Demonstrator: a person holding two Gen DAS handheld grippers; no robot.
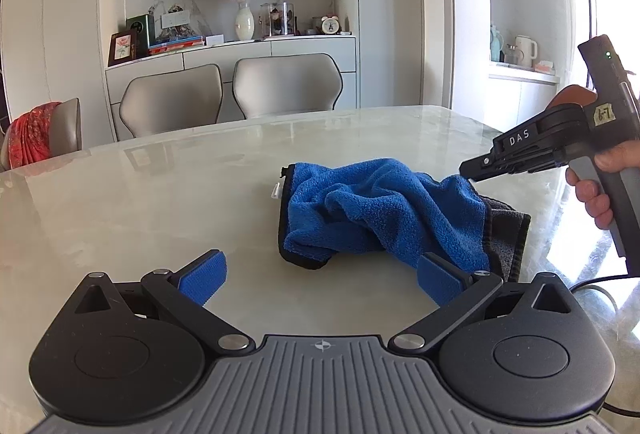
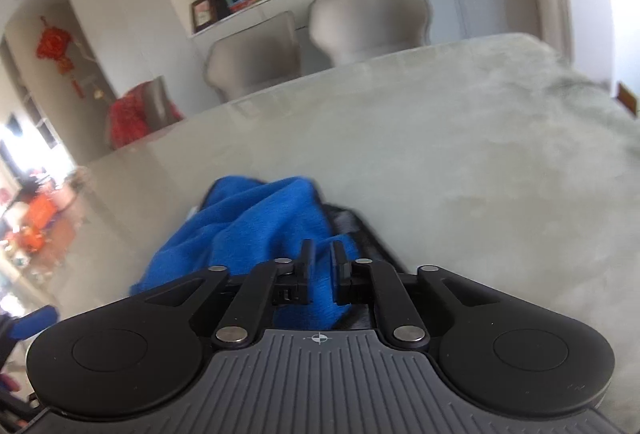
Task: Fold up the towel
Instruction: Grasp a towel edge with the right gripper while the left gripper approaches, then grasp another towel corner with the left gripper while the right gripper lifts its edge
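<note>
Pale marble table carries a crumpled blue terry towel with grey backing; left gripper jaws spread wide just before it, right gripper jaws nearly closed over it, gripping nothing. Soft, limp cloth, likely best pinched at its black-bound corners

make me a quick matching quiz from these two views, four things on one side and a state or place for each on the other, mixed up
Things:
1. left tongs
2. right tongs
3. towel
4. vase

States or places:
A. crumpled on the table
B. on the sideboard
C. wide open
D. nearly closed, over the towel

Pairs: 1-C, 2-D, 3-A, 4-B
</note>
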